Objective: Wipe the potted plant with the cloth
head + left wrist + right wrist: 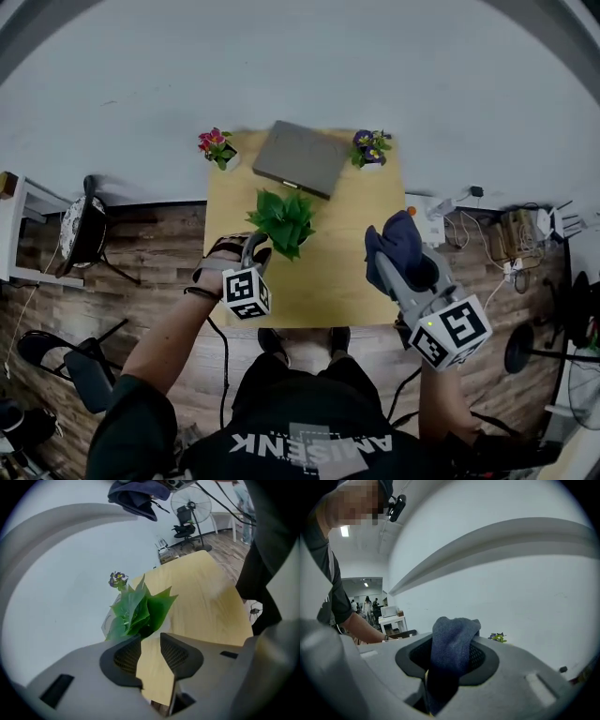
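Observation:
The potted plant [281, 220], with broad green leaves, stands near the middle of the wooden table [319, 286]. My left gripper [254, 247] is just left of and below it, its tips close to the leaves. In the left gripper view the plant [138, 609] rises right beyond the left gripper [151, 640], whose jaws stand open with only tabletop between them. My right gripper [386, 259] hangs over the table's right edge, shut on a dark blue cloth [400, 239]. The cloth [454, 630] bulges out from between the pads of the right gripper [450, 656].
A grey closed laptop [300, 157] lies at the table's far edge. Small flower pots stand at the far left corner [218, 148] and far right corner [371, 148]. A black chair [84, 230] stands left of the table, and cables and a power strip [436, 220] lie to its right.

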